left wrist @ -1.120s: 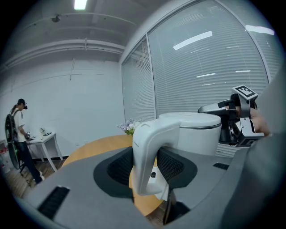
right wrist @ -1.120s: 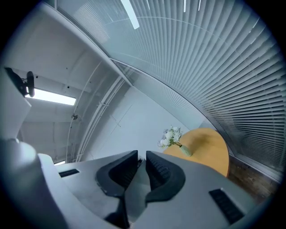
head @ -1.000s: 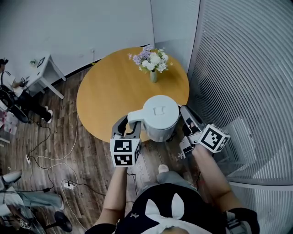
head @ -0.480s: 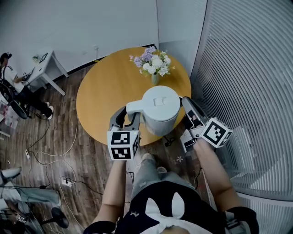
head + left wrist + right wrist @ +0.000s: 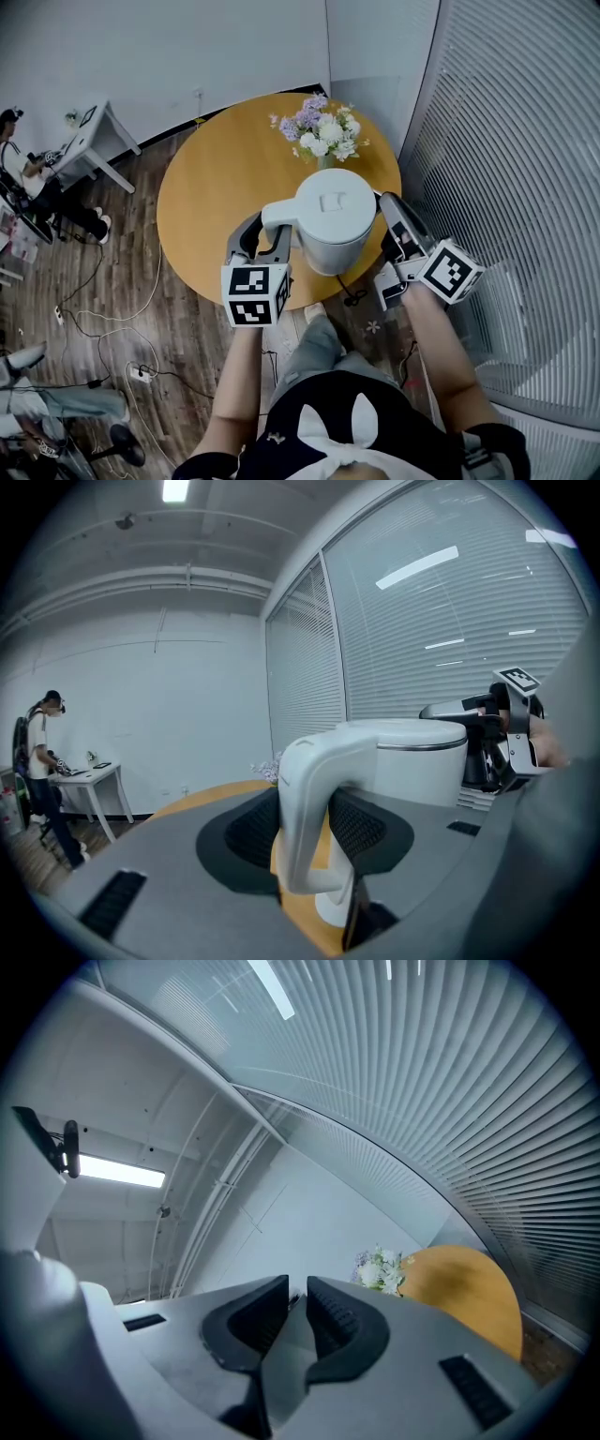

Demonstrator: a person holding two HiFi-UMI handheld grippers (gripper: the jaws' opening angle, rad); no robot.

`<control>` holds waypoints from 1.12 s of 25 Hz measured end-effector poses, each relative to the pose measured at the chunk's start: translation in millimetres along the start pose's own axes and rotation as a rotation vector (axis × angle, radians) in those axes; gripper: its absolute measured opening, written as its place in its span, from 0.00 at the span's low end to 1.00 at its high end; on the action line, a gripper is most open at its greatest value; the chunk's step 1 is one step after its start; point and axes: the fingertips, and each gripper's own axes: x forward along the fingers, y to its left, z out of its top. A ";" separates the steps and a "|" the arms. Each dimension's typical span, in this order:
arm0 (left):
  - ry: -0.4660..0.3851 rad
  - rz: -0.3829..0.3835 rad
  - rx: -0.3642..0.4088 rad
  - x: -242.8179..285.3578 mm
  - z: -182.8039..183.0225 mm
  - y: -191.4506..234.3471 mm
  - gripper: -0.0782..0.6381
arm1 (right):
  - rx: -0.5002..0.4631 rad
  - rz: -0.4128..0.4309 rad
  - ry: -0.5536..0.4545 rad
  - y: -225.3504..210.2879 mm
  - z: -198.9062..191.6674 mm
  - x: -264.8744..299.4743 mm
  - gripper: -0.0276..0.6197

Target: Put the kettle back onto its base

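Observation:
The white kettle (image 5: pixel 328 217) hangs in the air above the near edge of the round wooden table (image 5: pixel 216 178). My left gripper (image 5: pixel 264 242) is shut on its handle (image 5: pixel 305 817), with a pad on each side. The kettle's body (image 5: pixel 422 761) stands upright past the jaws. My right gripper (image 5: pixel 387 208) sits close against the kettle's right side. Its jaws (image 5: pixel 298 1302) stand a narrow gap apart, with only a small dark sliver at the tips. A black cord (image 5: pixel 350 292) dangles below the kettle. No base shows in any view.
A vase of flowers (image 5: pixel 323 134) stands at the table's far side, just beyond the kettle. A glass wall with blinds (image 5: pixel 506 187) runs along the right. Cables (image 5: pixel 103 328) lie on the wooden floor at the left, where a person (image 5: pixel 19 173) sits at a small desk.
Both grippers and the kettle have moved away from me, from just off the table's near edge to over it. The grip on the handle is unchanged.

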 end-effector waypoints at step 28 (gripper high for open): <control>0.097 -0.026 -0.047 46.8 -46.2 21.9 0.36 | 0.037 -0.063 0.066 -49.5 -33.6 37.5 0.14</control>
